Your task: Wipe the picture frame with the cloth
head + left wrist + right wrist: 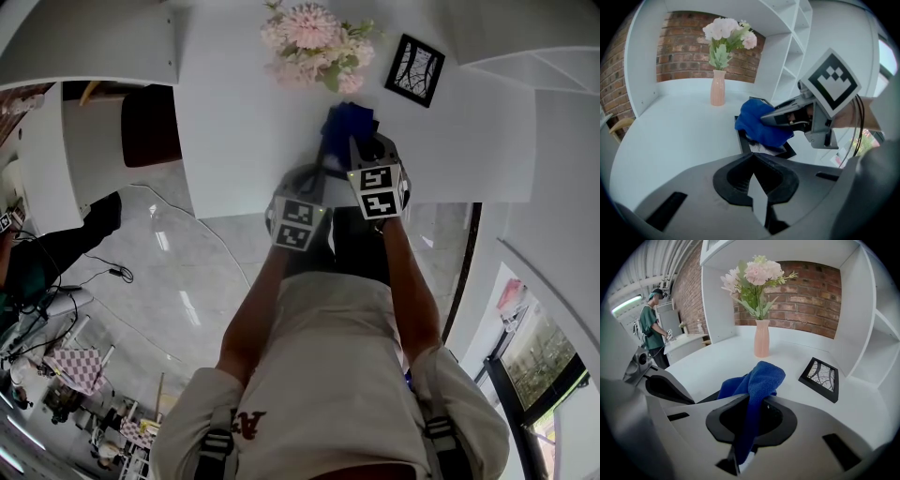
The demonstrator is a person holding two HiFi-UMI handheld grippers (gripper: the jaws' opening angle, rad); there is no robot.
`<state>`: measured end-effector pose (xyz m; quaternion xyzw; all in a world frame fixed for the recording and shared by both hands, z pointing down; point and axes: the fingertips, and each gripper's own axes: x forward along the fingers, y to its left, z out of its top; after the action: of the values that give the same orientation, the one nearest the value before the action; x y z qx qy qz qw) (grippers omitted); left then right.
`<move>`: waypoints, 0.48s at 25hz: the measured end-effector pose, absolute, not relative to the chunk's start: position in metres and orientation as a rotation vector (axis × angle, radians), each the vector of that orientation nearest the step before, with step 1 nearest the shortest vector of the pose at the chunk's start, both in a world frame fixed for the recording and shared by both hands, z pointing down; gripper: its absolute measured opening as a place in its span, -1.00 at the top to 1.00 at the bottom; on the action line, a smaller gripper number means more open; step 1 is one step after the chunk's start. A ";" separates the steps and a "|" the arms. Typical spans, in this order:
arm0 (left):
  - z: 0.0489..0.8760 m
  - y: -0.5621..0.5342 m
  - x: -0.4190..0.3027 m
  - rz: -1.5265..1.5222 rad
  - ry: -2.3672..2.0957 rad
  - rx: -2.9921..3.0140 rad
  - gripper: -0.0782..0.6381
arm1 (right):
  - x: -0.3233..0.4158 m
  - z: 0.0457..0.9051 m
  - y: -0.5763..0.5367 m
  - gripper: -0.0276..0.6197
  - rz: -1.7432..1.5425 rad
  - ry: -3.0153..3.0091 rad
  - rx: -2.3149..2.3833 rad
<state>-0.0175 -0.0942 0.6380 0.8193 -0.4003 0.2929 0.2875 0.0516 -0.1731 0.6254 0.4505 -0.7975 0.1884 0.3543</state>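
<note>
A blue cloth (345, 122) is bunched over a black picture frame (765, 149) that lies flat on the white table (244, 122). My right gripper (757, 401) is shut on the cloth, which hangs down between its jaws. From the left gripper view, the right gripper (787, 115) presses the cloth (759, 123) onto the frame's top. My left gripper (753, 161) sits just short of the frame's near corner, jaws together with only a thin pale sliver between them. In the head view both grippers are side by side at the table's front edge, the left gripper (309, 183) lower.
A second black picture frame (416, 68) lies flat to the right, also in the right gripper view (820, 376). A pink vase (761, 341) of flowers (314, 42) stands behind the cloth. White shelves (794, 42) rise at the right. A person (651, 329) stands far left.
</note>
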 end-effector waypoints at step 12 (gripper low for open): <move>0.638 -0.094 -0.018 0.787 -1.071 2.191 0.78 | 0.084 0.619 -0.165 0.81 0.461 -2.007 1.231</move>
<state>-0.0177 -0.0941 0.6384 0.8194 -0.4005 0.2943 0.2856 0.0839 -0.1647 0.6190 0.4782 -0.7796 0.1792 0.3625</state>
